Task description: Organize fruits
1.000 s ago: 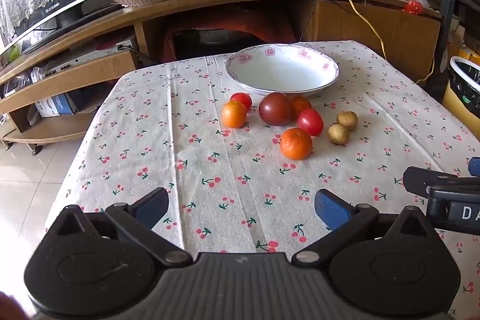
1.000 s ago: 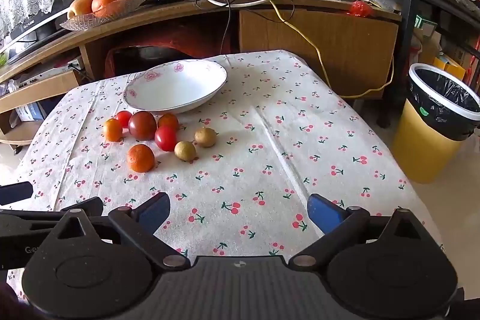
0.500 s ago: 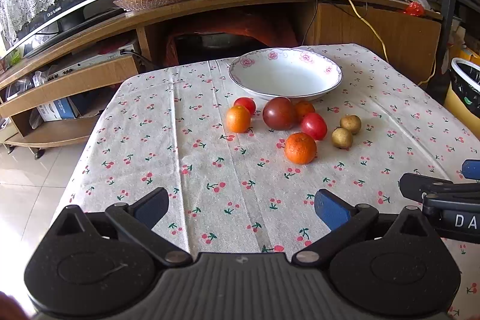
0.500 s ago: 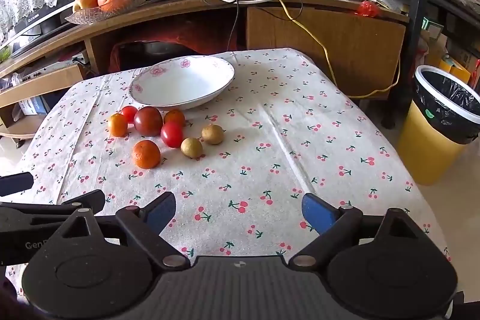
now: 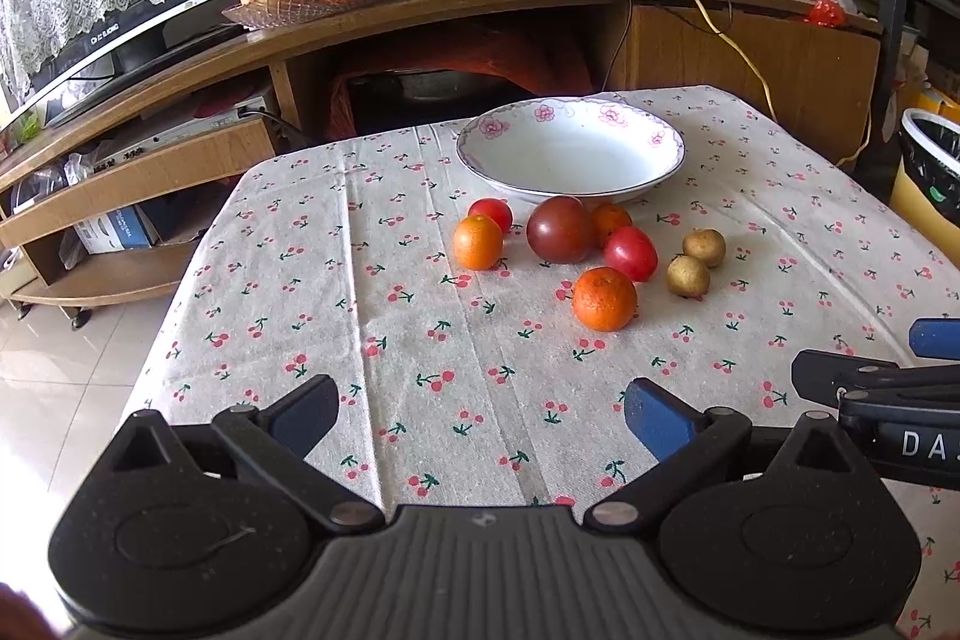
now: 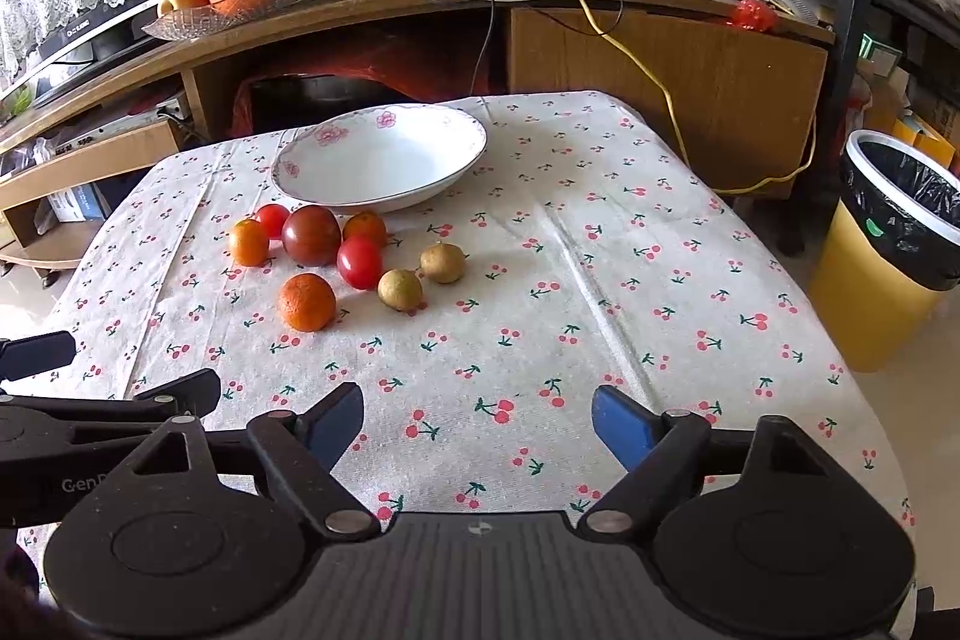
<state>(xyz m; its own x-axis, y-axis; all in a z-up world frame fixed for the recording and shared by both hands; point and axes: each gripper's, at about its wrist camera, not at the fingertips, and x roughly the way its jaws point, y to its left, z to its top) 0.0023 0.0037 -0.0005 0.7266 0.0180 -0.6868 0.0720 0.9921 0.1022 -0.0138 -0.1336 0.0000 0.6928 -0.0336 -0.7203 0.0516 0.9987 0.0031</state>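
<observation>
Near table edge (image 6: 780, 280) | fruits (image 6: 324, 256) left | right cloth bare

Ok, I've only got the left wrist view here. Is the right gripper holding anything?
Observer: No. The right gripper is open; its jaws have just been closing a little, with only cloth between them.
Operator: It blocks my near right corner. Any fruit hiding there?
Observer: None. Right of the brown fruits, only bare cloth shows, down to the near edge.
</observation>
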